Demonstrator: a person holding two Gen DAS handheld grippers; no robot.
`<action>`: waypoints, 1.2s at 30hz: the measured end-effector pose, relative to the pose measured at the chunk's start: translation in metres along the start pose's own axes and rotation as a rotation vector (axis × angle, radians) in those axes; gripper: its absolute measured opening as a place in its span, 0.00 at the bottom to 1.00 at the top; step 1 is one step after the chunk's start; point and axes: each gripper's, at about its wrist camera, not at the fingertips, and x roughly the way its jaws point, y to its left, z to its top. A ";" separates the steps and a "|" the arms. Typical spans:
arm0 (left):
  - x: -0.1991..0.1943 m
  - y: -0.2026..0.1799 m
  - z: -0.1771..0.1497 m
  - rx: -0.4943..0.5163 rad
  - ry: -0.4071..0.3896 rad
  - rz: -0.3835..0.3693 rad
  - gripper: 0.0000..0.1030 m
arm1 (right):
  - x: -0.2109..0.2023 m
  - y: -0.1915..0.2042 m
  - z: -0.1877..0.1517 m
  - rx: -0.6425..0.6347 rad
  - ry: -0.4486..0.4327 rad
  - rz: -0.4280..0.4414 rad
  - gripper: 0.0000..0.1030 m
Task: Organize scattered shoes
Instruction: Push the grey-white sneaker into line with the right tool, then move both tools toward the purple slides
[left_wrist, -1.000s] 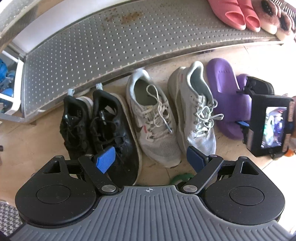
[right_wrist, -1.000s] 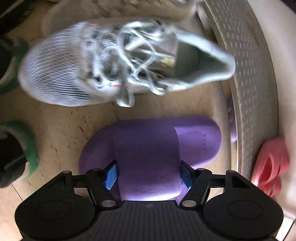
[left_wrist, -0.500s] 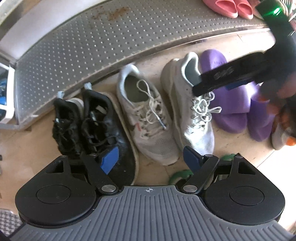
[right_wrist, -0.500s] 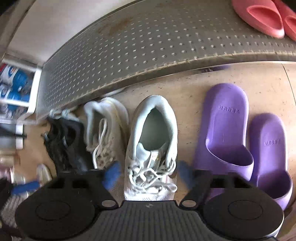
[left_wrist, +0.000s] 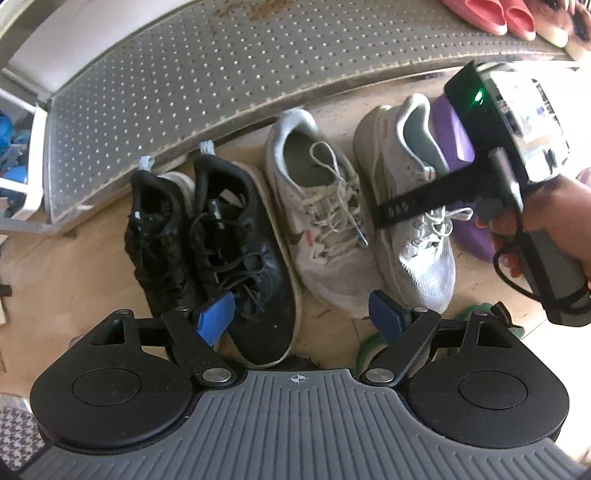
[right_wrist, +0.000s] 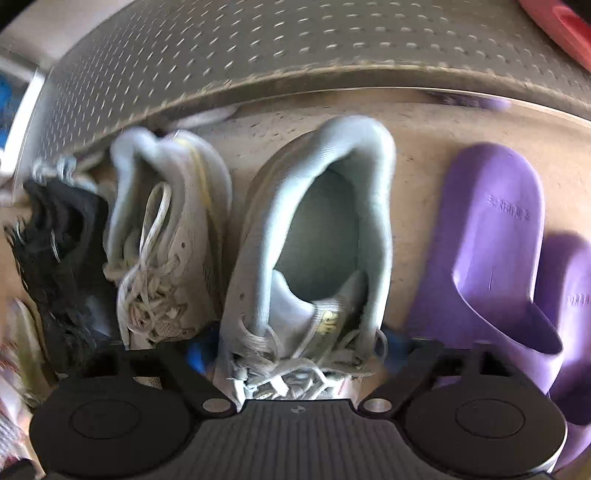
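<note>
Right gripper (right_wrist: 295, 350) closing around the laced part of the grey sneaker (right_wrist: 314, 251), pads either side, contact unclear through blur. Left gripper (left_wrist: 299, 314) open, empty, above the black sneakers (left_wrist: 221, 243). Shoes in a row on the floor (left_wrist: 55, 266) below the perforated shelf (left_wrist: 221, 74); purple slides (right_wrist: 498, 240) at right.

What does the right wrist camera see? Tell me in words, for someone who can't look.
The right hand-held gripper is closing around the laced front of a grey sneaker on the floor. Its mate and a black shoe sit left, two purple slides right, all along a metal shelf.
</note>
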 end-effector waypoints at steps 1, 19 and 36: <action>-0.001 0.000 0.000 0.000 -0.002 -0.002 0.82 | -0.002 0.005 0.000 -0.025 -0.017 -0.034 0.68; 0.000 -0.006 -0.003 0.019 0.023 0.021 0.85 | -0.021 0.032 0.005 -0.078 -0.052 -0.102 0.81; 0.003 -0.148 -0.003 0.287 -0.313 -0.112 0.84 | -0.172 -0.135 -0.032 -0.079 0.033 -0.187 0.90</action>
